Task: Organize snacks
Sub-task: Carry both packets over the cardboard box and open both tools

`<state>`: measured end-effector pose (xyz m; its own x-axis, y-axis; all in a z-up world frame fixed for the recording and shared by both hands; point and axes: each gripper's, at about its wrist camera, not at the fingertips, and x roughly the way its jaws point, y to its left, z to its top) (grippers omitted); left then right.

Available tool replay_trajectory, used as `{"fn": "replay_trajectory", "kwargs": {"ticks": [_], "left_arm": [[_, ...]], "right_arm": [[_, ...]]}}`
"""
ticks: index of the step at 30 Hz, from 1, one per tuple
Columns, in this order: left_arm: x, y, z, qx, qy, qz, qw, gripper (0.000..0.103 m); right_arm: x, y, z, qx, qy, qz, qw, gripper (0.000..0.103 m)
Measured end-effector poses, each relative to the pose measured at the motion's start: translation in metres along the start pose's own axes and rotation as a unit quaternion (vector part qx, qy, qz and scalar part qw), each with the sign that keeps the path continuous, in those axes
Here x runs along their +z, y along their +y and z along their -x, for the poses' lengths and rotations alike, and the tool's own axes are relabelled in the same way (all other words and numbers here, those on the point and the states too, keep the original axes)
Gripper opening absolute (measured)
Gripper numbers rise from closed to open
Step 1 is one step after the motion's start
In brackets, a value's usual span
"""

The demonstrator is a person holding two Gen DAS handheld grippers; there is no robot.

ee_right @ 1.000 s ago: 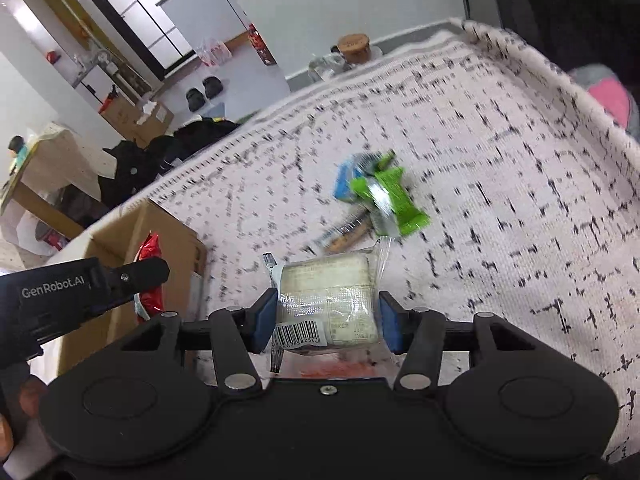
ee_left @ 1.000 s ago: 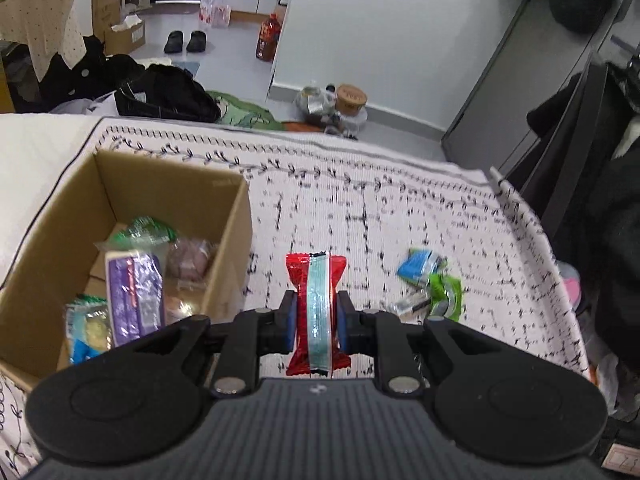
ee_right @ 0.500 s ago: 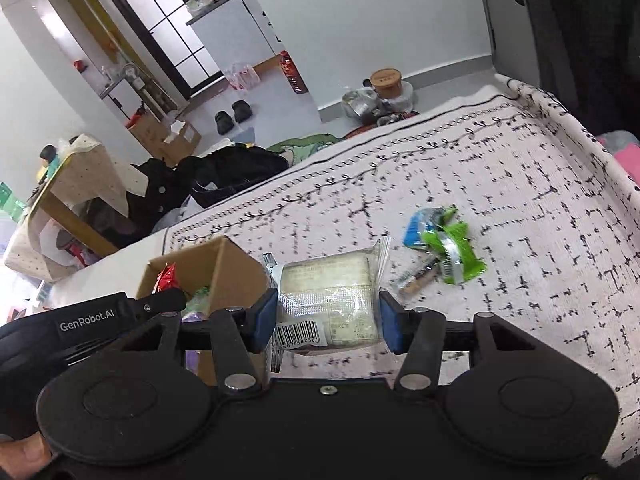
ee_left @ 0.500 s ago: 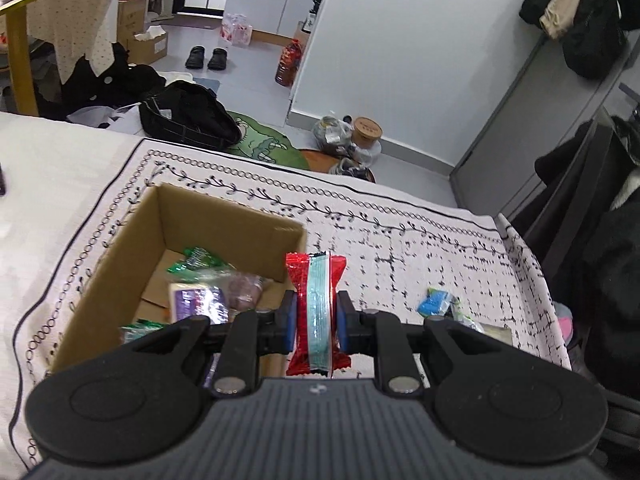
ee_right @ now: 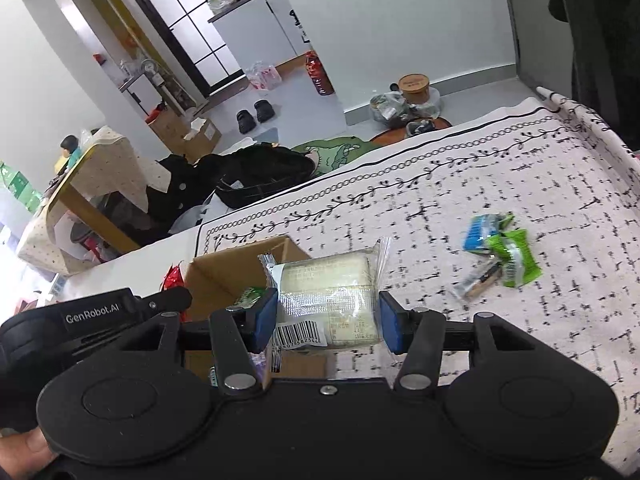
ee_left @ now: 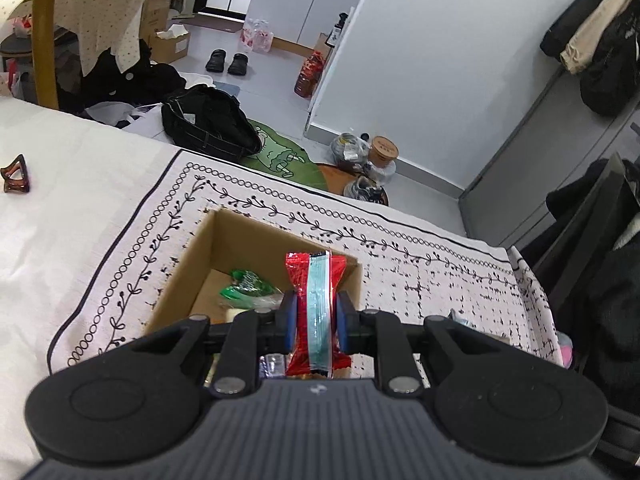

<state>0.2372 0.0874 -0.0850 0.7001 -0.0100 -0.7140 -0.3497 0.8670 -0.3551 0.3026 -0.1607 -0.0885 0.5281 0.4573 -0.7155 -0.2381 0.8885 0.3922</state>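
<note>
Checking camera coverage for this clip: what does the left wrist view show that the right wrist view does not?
Only the left wrist view shows the left gripper shut on a red snack pack, seen from behind, and a brown hair clip on the white sheet. Only the right wrist view shows the right gripper shut on a pale wrapped cake, plus loose snacks left on the patterned cloth. Both show the cardboard box and black shoes.
</note>
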Motion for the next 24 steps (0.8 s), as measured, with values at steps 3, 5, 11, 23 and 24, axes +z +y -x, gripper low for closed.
{"fn": "replay_trajectory", "kwargs": {"ticks": [3,5,11,23,24], "left_arm": [[0.006,0.01,0.001,0.002,-0.002,0.013,0.9999,0.019],[0.009,0.016,0.003,0.005,-0.005,0.019,0.9998,0.019],[0.014,0.034,0.001,0.007,0.0,0.04,0.9992,0.019],[0.018,0.062,-0.013,0.006,0.03,0.1,0.9945,0.036],[0.018,0.063,-0.013,0.006,0.03,0.103,0.9942,0.039]], "right_arm": [[-0.001,0.011,-0.004,0.002,0.003,0.004,1.0,0.051],[0.0,0.017,-0.007,0.003,0.005,0.004,1.0,0.051],[0.002,0.036,-0.019,0.014,0.006,0.005,1.0,0.051],[0.007,0.06,-0.046,0.023,0.021,0.003,1.0,0.051],[0.007,0.061,-0.047,0.024,0.022,0.003,0.999,0.051]]}}
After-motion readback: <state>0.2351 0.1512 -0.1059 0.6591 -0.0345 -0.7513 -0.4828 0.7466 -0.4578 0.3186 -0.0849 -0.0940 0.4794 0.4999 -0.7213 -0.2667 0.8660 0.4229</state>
